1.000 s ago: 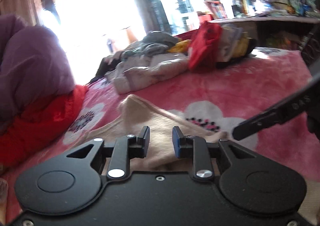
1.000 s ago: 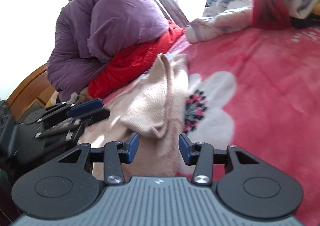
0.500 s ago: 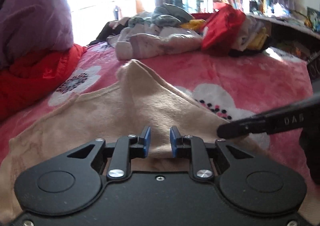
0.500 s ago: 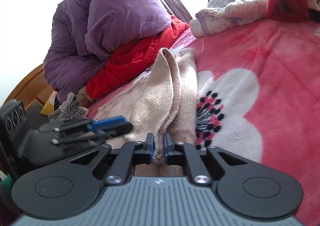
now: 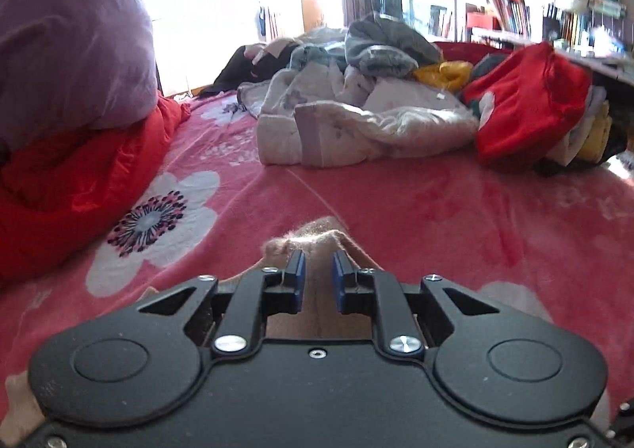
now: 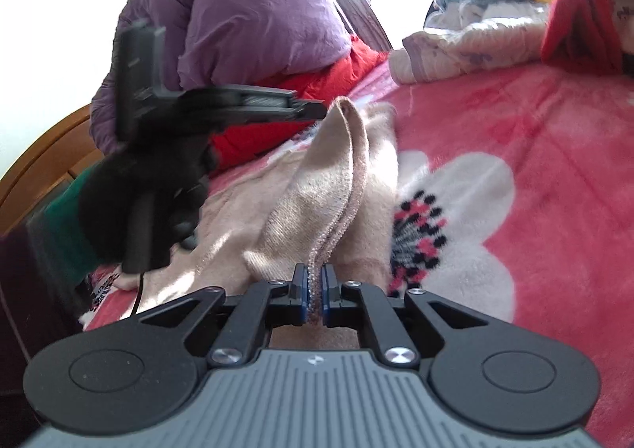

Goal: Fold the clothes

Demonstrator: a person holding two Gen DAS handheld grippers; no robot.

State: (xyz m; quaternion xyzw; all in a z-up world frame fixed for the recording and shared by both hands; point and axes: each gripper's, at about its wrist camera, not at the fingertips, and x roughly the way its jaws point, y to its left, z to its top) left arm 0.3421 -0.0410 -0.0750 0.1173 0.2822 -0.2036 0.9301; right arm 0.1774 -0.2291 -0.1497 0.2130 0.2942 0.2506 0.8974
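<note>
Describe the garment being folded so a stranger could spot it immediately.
Start at the pink flowered blanket covering the bed, then look at its near end beside the big white flower print. The beige knit garment lies there, its edge pinched in the right tool. It is the only beige piece, apart from the far clothes pile.

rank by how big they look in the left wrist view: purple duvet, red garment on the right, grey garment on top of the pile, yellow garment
1. purple duvet, though it sits nearest the camera
2. red garment
3. grey garment
4. yellow garment, partly hidden, so its true size is unsure
</note>
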